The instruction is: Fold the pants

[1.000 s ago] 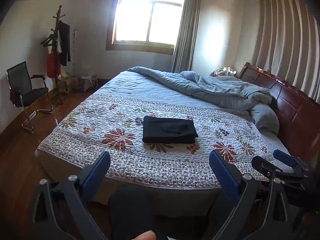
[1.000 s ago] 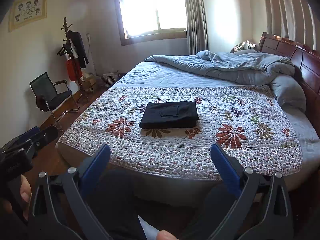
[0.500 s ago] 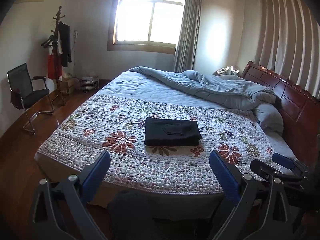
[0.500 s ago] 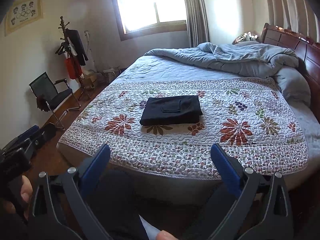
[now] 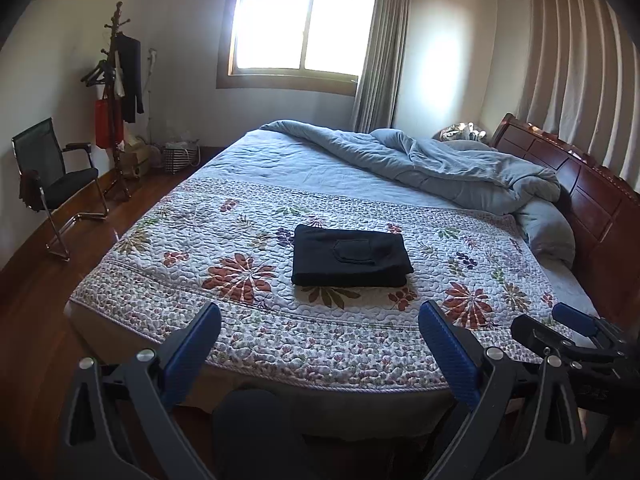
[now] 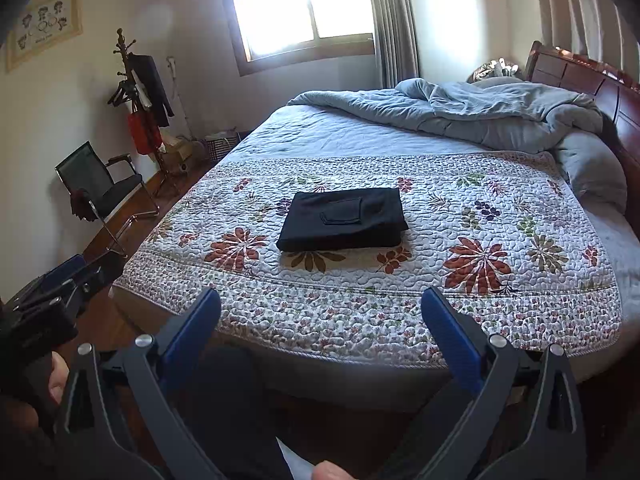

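You pulled both grippers, left gripper (image 5: 318, 346) & right gripper (image 6: 320, 330), back wide open w/ nothing; pants (image 5: 349, 255) lie folded on bed (image 5: 280, 332), looks done.

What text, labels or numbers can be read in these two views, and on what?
Framed picture on the wall: a line of print under its figures, too small to read.
Right gripper body, seen in the left view: faint raised digits, too blurred to read.
Pants, quilt: no text.
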A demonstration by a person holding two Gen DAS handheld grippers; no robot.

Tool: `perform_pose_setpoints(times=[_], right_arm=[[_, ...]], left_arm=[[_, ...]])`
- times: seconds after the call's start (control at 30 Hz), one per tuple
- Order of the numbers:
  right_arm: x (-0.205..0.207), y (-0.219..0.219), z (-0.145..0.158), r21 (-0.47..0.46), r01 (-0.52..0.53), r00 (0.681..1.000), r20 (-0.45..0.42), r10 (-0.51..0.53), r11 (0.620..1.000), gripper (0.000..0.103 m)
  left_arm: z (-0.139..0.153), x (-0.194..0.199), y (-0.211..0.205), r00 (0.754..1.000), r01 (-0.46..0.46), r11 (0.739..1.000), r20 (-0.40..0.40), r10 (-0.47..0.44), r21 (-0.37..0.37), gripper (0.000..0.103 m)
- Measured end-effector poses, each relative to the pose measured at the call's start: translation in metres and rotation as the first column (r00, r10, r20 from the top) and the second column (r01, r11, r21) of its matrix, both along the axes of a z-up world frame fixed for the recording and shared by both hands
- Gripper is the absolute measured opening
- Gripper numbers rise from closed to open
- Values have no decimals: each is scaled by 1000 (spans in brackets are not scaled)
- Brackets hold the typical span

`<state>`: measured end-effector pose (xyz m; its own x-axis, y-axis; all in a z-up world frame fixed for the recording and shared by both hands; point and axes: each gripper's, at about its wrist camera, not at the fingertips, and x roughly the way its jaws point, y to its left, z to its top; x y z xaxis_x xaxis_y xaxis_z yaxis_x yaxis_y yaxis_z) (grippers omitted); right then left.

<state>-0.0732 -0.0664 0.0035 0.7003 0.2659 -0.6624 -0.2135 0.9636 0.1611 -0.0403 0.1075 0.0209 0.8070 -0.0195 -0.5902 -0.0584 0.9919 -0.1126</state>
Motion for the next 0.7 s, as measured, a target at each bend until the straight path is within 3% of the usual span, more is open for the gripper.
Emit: perform_pose_setpoints(times=[0.7], right_arm=[[8,-4,-4,-7,-3,1000,-4,3,1000,100]], left_arm=[[-4,9,0,1000,-7,1000,-13,7,2,99]])
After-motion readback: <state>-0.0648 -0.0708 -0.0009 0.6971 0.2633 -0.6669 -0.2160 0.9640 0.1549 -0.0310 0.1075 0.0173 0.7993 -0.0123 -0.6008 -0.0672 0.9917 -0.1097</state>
